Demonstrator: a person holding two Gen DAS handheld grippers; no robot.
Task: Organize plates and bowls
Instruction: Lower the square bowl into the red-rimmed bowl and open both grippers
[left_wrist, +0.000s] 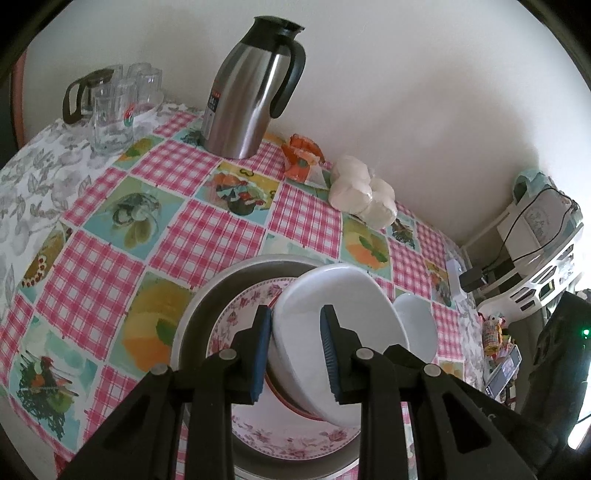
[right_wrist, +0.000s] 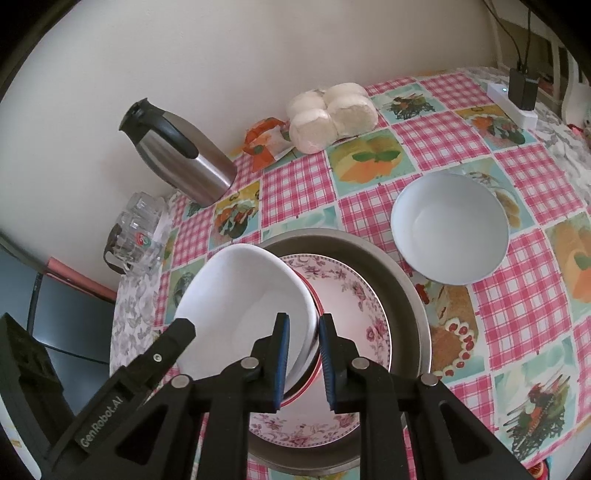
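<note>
A white bowl (left_wrist: 332, 332) (right_wrist: 251, 302) is held tilted over a floral plate (left_wrist: 295, 439) (right_wrist: 351, 302) that lies in a grey metal tray (left_wrist: 229, 291) (right_wrist: 402, 291). A red-rimmed dish lies under the bowl. My left gripper (left_wrist: 295, 350) grips the bowl's rim on one side, one finger inside. My right gripper (right_wrist: 301, 358) grips the opposite rim, one finger inside. A second white bowl (right_wrist: 448, 229) (left_wrist: 417, 325) stands upright on the tablecloth to the right of the tray.
A steel thermos jug (left_wrist: 251, 92) (right_wrist: 181, 155), glass mugs (left_wrist: 122, 99) (right_wrist: 140, 232), an orange packet (left_wrist: 303, 155) and wrapped white rolls (left_wrist: 362, 195) (right_wrist: 332, 114) stand along the wall. A power strip (right_wrist: 513, 103) lies at the far right edge.
</note>
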